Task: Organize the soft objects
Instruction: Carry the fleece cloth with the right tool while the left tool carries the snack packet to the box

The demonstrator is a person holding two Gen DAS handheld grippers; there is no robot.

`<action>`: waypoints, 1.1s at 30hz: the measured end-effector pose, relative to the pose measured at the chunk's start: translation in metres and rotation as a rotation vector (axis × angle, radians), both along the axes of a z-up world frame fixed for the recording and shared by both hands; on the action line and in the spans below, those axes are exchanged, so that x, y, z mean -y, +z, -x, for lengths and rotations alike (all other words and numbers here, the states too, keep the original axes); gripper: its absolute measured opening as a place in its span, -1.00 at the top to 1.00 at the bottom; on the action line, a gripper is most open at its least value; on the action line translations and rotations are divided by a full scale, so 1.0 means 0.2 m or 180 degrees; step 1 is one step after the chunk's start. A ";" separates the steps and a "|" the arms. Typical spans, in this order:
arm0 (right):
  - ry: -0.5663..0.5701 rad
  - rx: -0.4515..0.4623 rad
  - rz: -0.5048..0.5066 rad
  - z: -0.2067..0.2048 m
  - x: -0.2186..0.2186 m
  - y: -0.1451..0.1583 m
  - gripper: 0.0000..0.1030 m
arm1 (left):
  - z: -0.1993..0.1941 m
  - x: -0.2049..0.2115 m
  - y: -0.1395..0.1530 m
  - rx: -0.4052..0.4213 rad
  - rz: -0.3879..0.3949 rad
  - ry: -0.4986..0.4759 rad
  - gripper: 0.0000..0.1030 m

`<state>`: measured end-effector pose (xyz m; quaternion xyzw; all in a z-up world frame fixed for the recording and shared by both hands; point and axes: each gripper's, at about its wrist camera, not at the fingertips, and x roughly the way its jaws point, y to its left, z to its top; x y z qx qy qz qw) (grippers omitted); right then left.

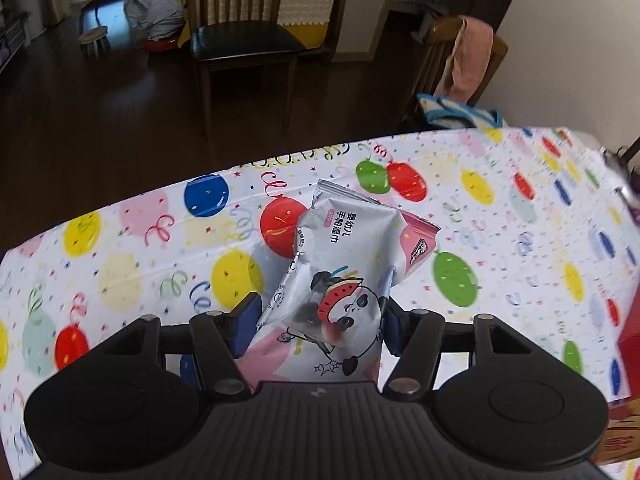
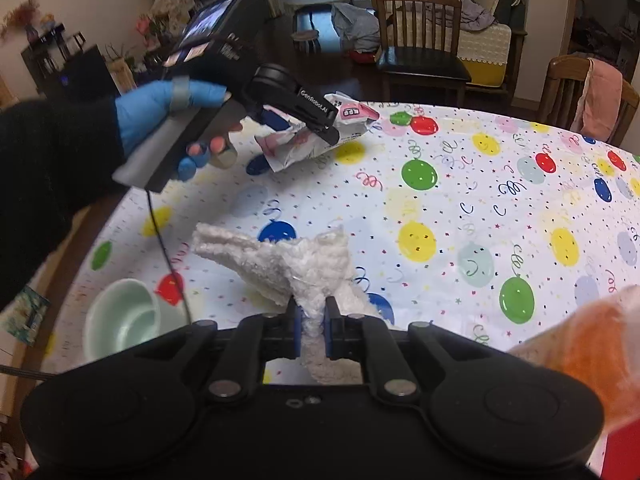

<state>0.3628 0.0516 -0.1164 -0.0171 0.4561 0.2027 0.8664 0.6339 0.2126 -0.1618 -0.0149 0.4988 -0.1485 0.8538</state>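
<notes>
My left gripper [image 1: 318, 312] is shut on a wet wipes packet [image 1: 348, 256], grey and pink with a panda print, and holds it above the balloon-print tablecloth [image 1: 120, 272]. The same gripper [image 2: 320, 122] with the packet [image 2: 316, 140] shows in the right wrist view at upper left, held by a blue-gloved hand. My right gripper [image 2: 314, 326] is shut on a fluffy white cloth [image 2: 280, 260], which sticks up and forward from the jaws above the table.
A pale green bowl [image 2: 120, 320] stands near the table's left edge. An orange fuzzy thing [image 2: 592, 344] and a red box [image 1: 630, 356] lie at the right. Wooden chairs [image 1: 240, 36] stand beyond the far edge, one draped with a pink towel [image 2: 600, 96].
</notes>
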 end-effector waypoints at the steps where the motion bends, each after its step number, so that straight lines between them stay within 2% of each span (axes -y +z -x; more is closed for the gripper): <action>1: 0.0008 0.0008 -0.0044 0.02 0.01 0.02 0.82 | 0.03 0.00 0.03 0.0027 -0.0008 0.0017 -0.17; 10: 0.0072 0.0138 -0.0261 0.17 0.14 0.26 0.82 | 0.37 0.03 0.37 0.0277 0.0044 0.0086 -0.17; 14: 0.0066 0.0171 -0.0371 0.25 0.24 0.36 0.82 | 0.53 0.06 0.53 0.0385 0.0144 0.0140 -0.17; 18: 0.0033 0.0200 -0.0476 0.34 0.37 0.45 0.82 | 0.70 0.13 0.66 0.0482 0.0088 0.0135 -0.17; 27: 0.0030 0.0271 -0.0670 0.51 0.72 0.62 0.82 | 1.08 0.31 0.87 0.0537 0.0111 0.0228 -0.17; 33: 0.0000 0.0307 -0.0781 0.59 0.97 0.68 0.82 | 1.30 0.51 0.98 0.0590 0.0181 0.0234 -0.17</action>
